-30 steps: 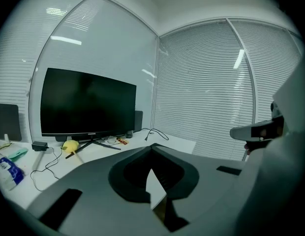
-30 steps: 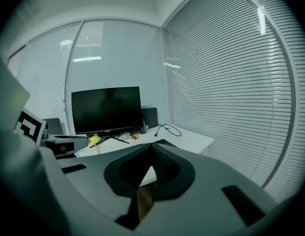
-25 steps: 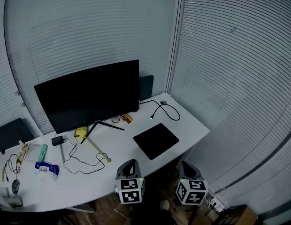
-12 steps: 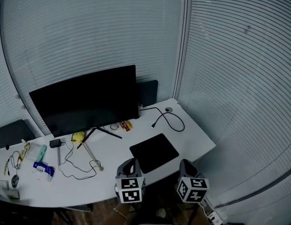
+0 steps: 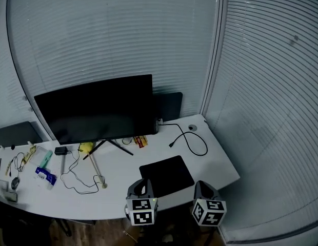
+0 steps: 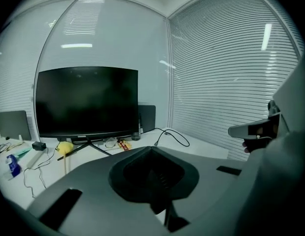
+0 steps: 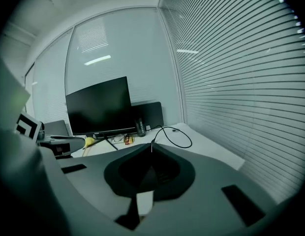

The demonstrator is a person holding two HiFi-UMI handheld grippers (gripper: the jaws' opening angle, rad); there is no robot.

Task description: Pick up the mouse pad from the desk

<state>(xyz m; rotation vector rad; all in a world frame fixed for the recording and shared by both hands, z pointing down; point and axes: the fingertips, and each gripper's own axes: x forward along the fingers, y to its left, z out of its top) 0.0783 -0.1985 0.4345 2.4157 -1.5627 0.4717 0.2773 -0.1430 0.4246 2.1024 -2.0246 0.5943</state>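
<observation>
Well, the pad (image 5: 166, 173) lay flat on the surface (image 5: 218, 164), close to the near edge and just in front of both grippers. It was a dark sheet, a bit longer from left to right, and turned a little so its right side sat further back.

The left gripper (image 5: 140, 187) was shut with nothing in it, and so was the right gripper (image 5: 204, 187). Both were held low by the near edge, pointing forward and a bit down.

From above, the left gripper sat at the pad's near left corner. The right gripper sat just past the near right corner, off to the side. So the left one looked nearer, I think.

In both gripper views the pad was hidden below the gripper bodies.

To pick it up, a gripper would have to open first, then go forward and down to the pad's near edge. A thin flat pad could be hard to get under.
</observation>
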